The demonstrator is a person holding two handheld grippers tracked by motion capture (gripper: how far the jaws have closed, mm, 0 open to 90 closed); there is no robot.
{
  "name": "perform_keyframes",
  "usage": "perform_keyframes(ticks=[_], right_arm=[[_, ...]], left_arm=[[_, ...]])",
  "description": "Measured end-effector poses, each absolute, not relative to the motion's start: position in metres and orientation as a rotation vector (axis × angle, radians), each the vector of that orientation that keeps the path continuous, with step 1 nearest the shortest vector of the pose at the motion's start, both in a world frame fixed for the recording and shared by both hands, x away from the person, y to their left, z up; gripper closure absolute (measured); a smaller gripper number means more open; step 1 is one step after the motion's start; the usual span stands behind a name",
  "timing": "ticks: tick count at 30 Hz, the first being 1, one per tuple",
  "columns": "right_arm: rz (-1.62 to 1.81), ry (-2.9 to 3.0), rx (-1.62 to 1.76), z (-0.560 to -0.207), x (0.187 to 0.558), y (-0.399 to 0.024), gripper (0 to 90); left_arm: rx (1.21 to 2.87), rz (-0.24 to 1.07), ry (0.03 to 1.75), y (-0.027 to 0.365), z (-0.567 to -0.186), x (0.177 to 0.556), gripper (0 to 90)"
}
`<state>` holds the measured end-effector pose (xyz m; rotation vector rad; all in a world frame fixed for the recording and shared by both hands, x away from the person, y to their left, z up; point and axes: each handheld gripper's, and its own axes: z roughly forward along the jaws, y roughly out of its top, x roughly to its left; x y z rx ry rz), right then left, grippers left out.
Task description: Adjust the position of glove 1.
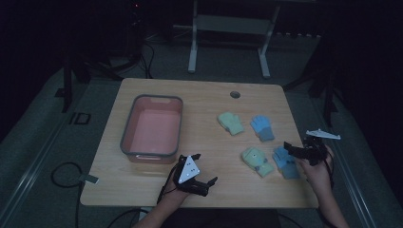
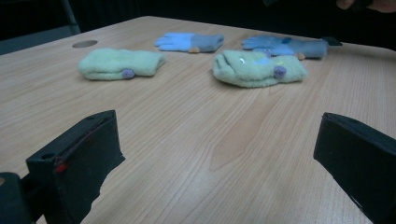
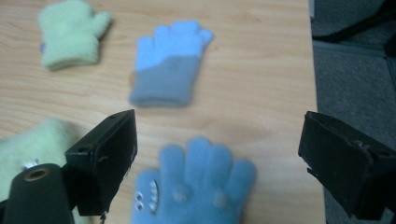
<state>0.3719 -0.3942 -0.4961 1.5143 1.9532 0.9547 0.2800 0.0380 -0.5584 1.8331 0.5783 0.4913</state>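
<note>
The near blue glove (image 1: 286, 162) with the little face on it is lying flat at about 4 o'clock on the bench (image 1: 204, 102), fingers pointing to 12, right beside the near green mitten (image 1: 257, 161) at its 9 o'clock, far blue glove (image 1: 262, 127) at its 11.

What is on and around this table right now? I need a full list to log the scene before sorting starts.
Fluffy light-green mittens: 2, green, one mid-table, one nearer the front edge.
Knitted blue gloves with grey cuffs: 2, blue and grey, one far right, one under the right gripper.
Rectangular plastic bin: 1, pink with grey rim, left half of the table, nothing visible inside.
Wooden table: 1, light wood, round cable hole at the far edge.
Metal stand: 1, grey, on the floor behind.
Left gripper: 1, black, open, front edge.
Right gripper: 1, black, open, above the near blue glove.
</note>
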Motion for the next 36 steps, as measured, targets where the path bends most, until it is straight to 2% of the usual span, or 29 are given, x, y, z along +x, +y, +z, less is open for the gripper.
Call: perform_keyframes(ticks=[10, 21, 36], right_arm=[[0.974, 1.982, 1.428, -0.480, 0.394, -0.374, 20.6], [0.988, 2.050, 1.333, -0.468, 0.416, -0.342, 25.7], [1.014, 2.158, 1.228, -0.467, 0.438, -0.296, 36.8]], left_arm=[[1.831, 0.490, 0.578, 0.038, -0.558, 0.280, 0.6], [1.829, 0.486, 0.577, 0.038, -0.558, 0.280, 0.6], [1.831, 0.485, 0.572, 0.038, -0.558, 0.280, 0.6]])
